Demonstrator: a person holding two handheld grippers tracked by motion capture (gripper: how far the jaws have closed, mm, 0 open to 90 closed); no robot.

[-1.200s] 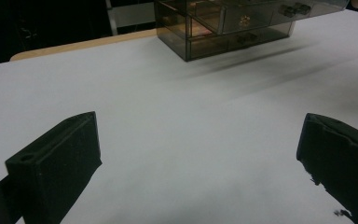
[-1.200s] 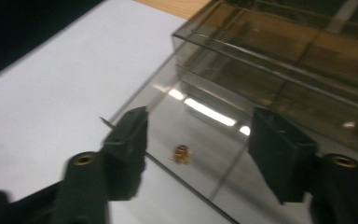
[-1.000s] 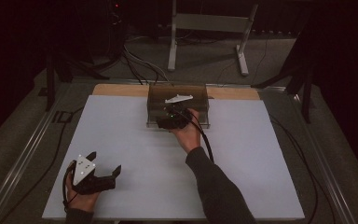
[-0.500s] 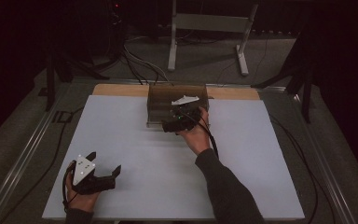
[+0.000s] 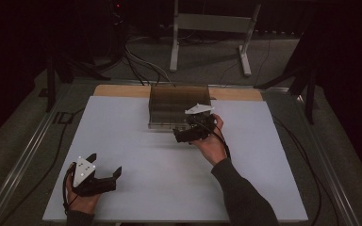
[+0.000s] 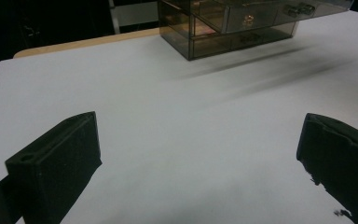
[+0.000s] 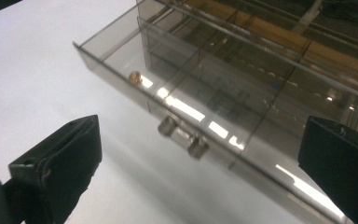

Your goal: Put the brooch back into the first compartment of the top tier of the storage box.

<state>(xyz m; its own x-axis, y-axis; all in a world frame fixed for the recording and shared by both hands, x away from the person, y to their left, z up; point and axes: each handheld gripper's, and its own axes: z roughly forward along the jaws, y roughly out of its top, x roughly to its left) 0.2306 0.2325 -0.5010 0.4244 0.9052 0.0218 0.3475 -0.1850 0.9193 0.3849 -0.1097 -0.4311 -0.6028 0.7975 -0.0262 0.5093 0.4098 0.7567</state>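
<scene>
Your right gripper has drawn back from the smoked acrylic drawer organiser, jaws just released, empty. Drawer pulled out; small gold item inside awaits removal.

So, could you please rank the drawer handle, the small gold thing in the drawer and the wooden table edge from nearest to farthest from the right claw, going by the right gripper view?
1. Drawer handle: just ahead of the open right claw, on the drawer front.
2. Gold thing: farther back, inside the pulled-out drawer, toward its left end.
3. Wooden edge: farthest, seen through the clear box, upper right.
</scene>
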